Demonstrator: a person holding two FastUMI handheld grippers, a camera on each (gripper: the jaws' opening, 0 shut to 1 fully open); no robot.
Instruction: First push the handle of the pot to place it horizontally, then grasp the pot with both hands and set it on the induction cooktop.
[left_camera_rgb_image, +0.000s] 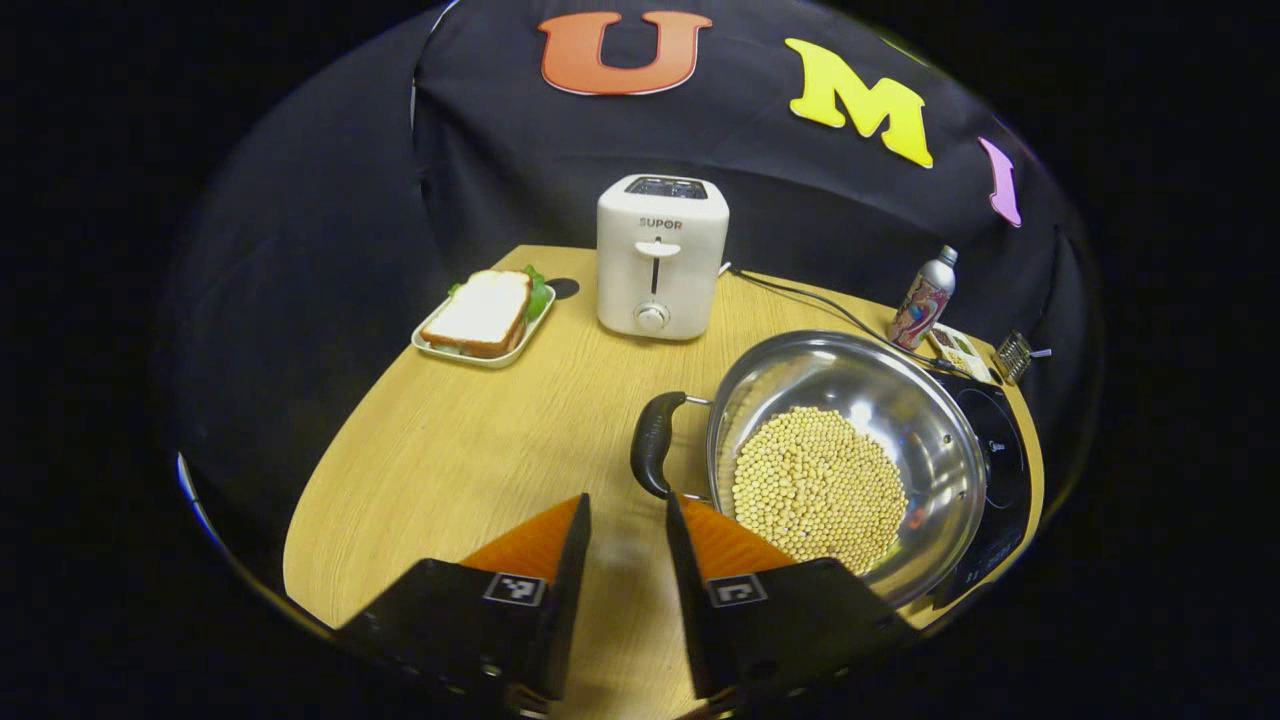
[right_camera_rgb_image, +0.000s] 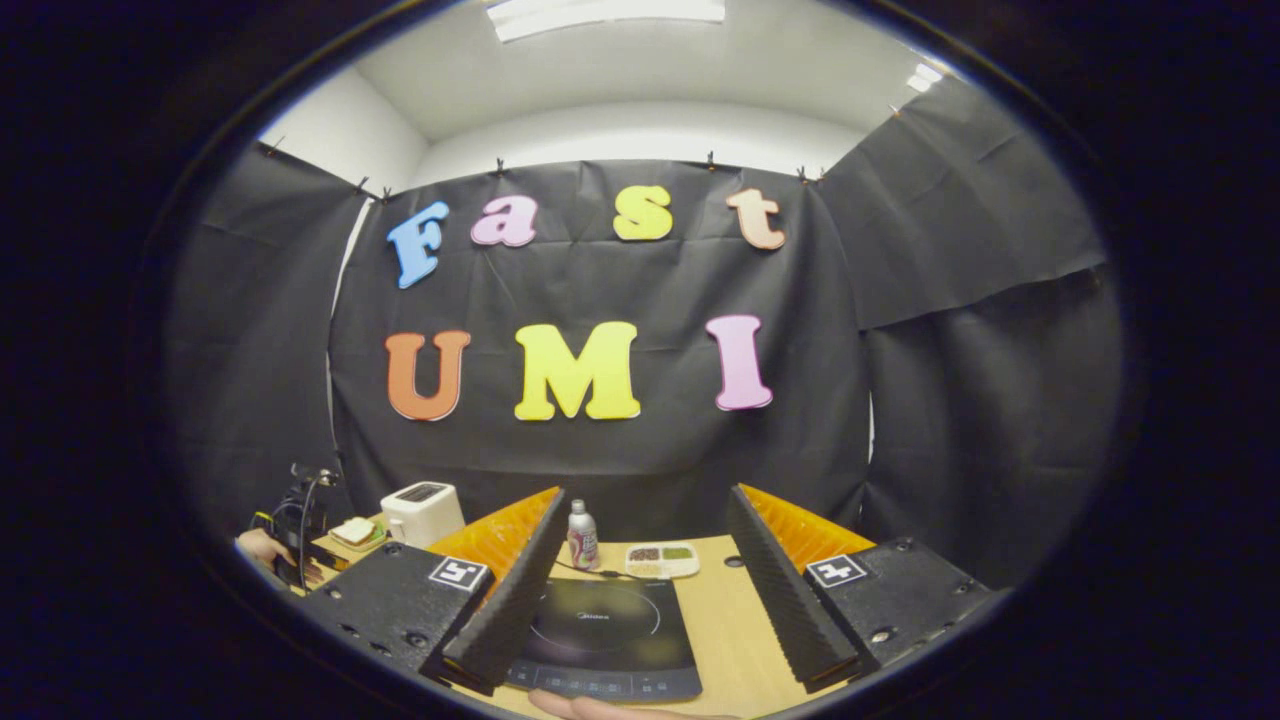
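A steel pot (left_camera_rgb_image: 900, 400) holding pale round beans sits on the wooden table (left_camera_rgb_image: 450, 450) at the right. It overlaps the black induction cooktop (left_camera_rgb_image: 995, 450) behind it. The pot's black side handle (left_camera_rgb_image: 652, 445) points toward the left gripper view's camera. My left gripper (left_camera_rgb_image: 628, 500) hovers just short of that handle, open with a narrow empty gap. In the right gripper view the cooktop (right_camera_rgb_image: 600, 625) lies flat between the fingers with nothing on its top. My right gripper (right_camera_rgb_image: 645, 492) stands open wide above it.
A white toaster (left_camera_rgb_image: 660, 255) stands at the table's back, its cable (left_camera_rgb_image: 800, 295) running right. A sandwich on a plate (left_camera_rgb_image: 485, 315) is at the back left. A bottle (left_camera_rgb_image: 925, 300) and a small divided dish (right_camera_rgb_image: 661, 560) sit behind the cooktop. A hand (right_camera_rgb_image: 590, 708) shows at the bottom edge.
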